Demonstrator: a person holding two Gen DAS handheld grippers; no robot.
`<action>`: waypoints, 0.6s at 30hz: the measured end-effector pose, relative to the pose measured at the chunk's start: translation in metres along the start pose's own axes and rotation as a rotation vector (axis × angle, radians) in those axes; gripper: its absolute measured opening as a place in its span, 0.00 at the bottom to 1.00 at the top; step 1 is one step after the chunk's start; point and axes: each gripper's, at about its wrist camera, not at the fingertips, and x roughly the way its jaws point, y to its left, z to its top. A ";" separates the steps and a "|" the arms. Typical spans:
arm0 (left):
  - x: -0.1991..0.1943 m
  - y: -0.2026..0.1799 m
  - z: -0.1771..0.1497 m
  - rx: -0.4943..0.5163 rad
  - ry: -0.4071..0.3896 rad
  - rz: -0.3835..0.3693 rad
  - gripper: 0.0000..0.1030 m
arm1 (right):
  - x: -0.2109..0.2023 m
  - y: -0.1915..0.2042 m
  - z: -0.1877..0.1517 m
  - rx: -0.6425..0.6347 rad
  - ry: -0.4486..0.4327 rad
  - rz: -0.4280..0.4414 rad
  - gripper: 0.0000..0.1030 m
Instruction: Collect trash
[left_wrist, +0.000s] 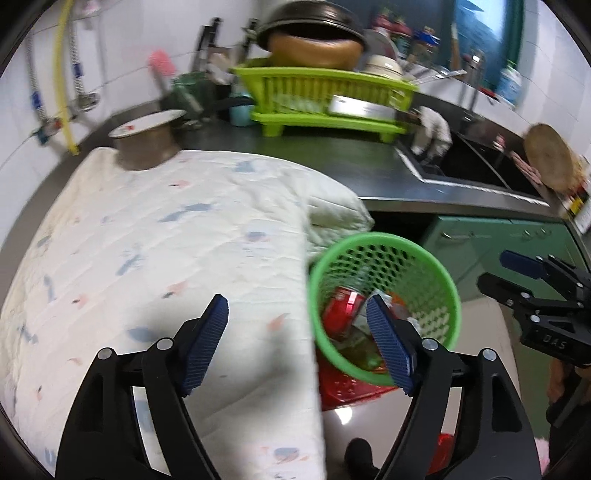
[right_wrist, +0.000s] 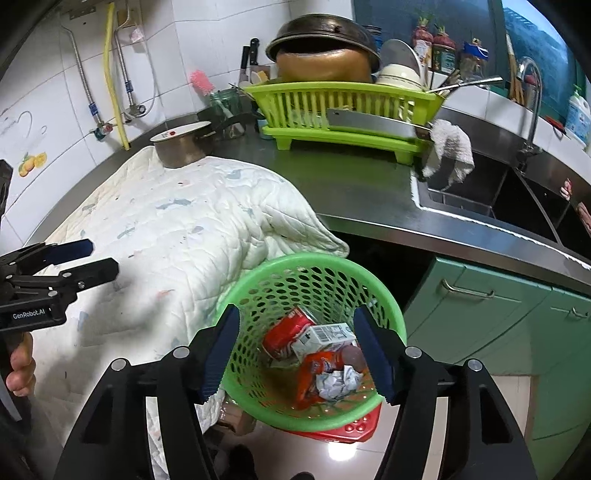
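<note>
A green mesh trash basket (right_wrist: 373, 291) stands on a red stool below the counter edge. It holds a red can (right_wrist: 286, 332), a white carton (right_wrist: 325, 338), an orange wrapper (right_wrist: 314, 369) and crumpled paper (right_wrist: 338, 380). My right gripper (right_wrist: 295, 354) is open and empty right above the basket. My left gripper (left_wrist: 297, 338) is open and empty over the edge of the white quilted cloth (left_wrist: 147, 258), left of the basket (left_wrist: 436, 266). The right gripper (left_wrist: 517, 277) shows at the right of the left wrist view; the left gripper (right_wrist: 92, 260) shows at the left of the right wrist view.
A steel counter (right_wrist: 351, 184) carries a lidded pot (right_wrist: 181, 147), a green dish rack (right_wrist: 340, 107) with a wok and a cleaver, and a sink (right_wrist: 498, 199) with a white rag. Green cabinets (right_wrist: 498, 314) stand under the sink. A red stool (right_wrist: 351, 428) sits under the basket.
</note>
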 end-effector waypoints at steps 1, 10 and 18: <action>-0.003 0.005 -0.001 -0.008 -0.007 0.008 0.74 | 0.000 0.002 0.002 0.000 -0.001 0.006 0.63; -0.034 0.047 -0.008 -0.123 -0.057 0.112 0.87 | -0.001 0.035 0.021 -0.038 -0.016 0.058 0.70; -0.059 0.081 -0.020 -0.213 -0.093 0.193 0.92 | -0.003 0.063 0.036 -0.080 -0.035 0.106 0.77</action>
